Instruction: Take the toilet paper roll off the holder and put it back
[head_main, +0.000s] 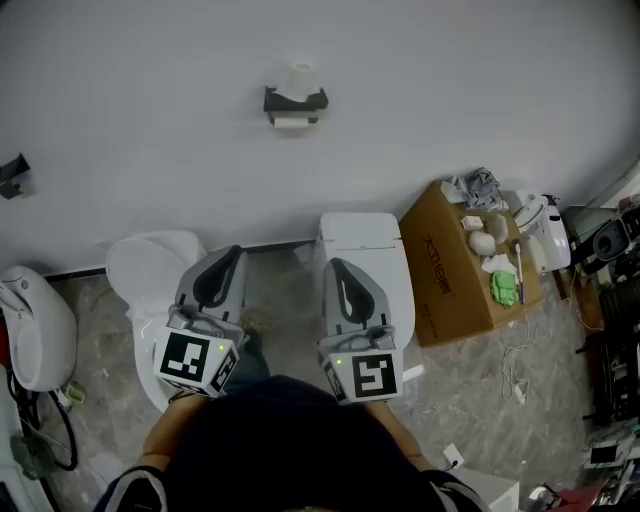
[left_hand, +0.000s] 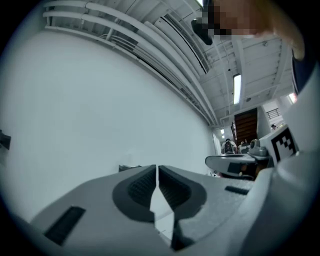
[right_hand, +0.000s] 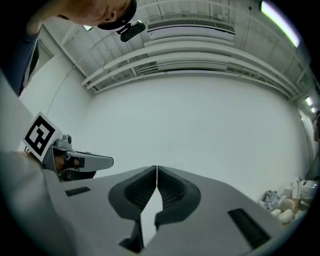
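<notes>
Head view looked steeply down on a white wall and a marbled floor (head_main: 280, 300). At the wall's far left edge sat a small dark fixture (head_main: 12, 175), and below it, at the floor's left edge, a rounded white unit (head_main: 35, 325). Next came a white toilet (head_main: 150, 265) with its round lid against the wall's foot. The left gripper (head_main: 236, 252) was held over that toilet's right side, pointing at the wall. Its own view showed the 2 jaws drawn together with nothing between them.

High on the wall, about midway between the 2 grippers and well apart from both, hung the dark holder (head_main: 295, 103). The toilet paper roll (head_main: 302, 78) stood upright on the holder's top. A white shape showed under the holder's front edge; what it was could not be told.

The right gripper (head_main: 336, 266) pointed the same way, over a second white toilet (head_main: 362, 232). Its jaws also met at the tips, empty.

Right of that toilet, a cardboard box (head_main: 450, 265) stood on the floor by the wall's foot, with small pale items and a green one (head_main: 506, 288) on its top. A white appliance (head_main: 545, 232) stood at the box's right edge.
</notes>
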